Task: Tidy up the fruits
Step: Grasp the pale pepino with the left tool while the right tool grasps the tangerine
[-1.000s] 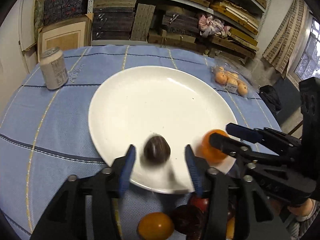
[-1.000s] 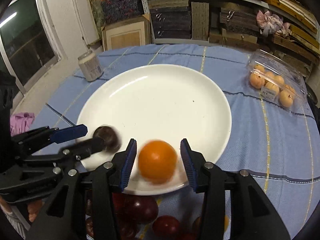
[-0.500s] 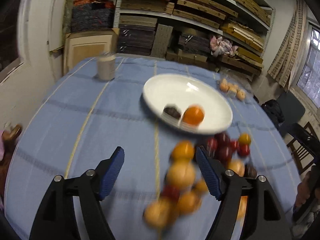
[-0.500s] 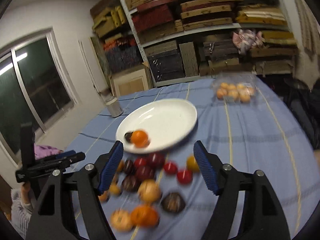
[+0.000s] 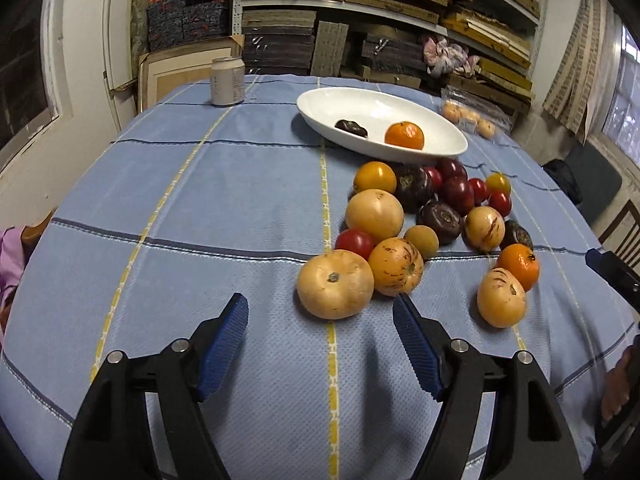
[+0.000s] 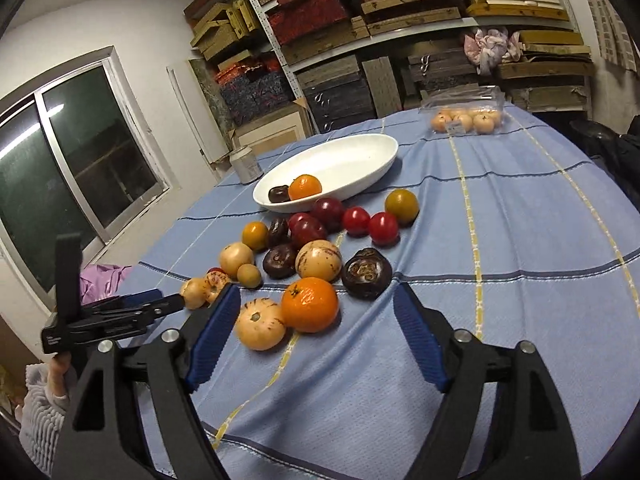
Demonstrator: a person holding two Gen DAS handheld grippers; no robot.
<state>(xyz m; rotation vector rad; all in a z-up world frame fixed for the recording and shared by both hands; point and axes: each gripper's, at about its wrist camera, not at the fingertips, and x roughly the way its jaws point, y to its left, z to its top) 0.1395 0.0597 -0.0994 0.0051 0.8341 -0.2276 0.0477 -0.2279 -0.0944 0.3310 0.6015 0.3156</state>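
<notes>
A white plate (image 5: 440,136) (image 6: 352,160) at the far side of the blue cloth holds an orange (image 5: 404,135) (image 6: 305,187) and a dark fruit (image 5: 351,128) (image 6: 279,194). Several loose fruits lie in front of it. My left gripper (image 5: 320,304) is open and empty, just short of a pale round fruit (image 5: 335,284). My right gripper (image 6: 316,296) has its jaws opening and grips nothing. A mandarin (image 6: 310,304) and a striped pale fruit (image 6: 260,328) lie on the cloth just beyond its tips. The left gripper (image 6: 170,297) also shows at the left of the right wrist view.
A drink can (image 5: 227,81) stands at the back left. A clear box of pale fruits (image 6: 466,120) sits at the back right. Shelves of stacked boards rise behind the table. A pink cloth (image 6: 100,276) lies off the left edge.
Both grippers opened, leaving the dark fruit and the orange on the plate. They drew back towards the near table edge, so the loose pile now lies in front of them.
</notes>
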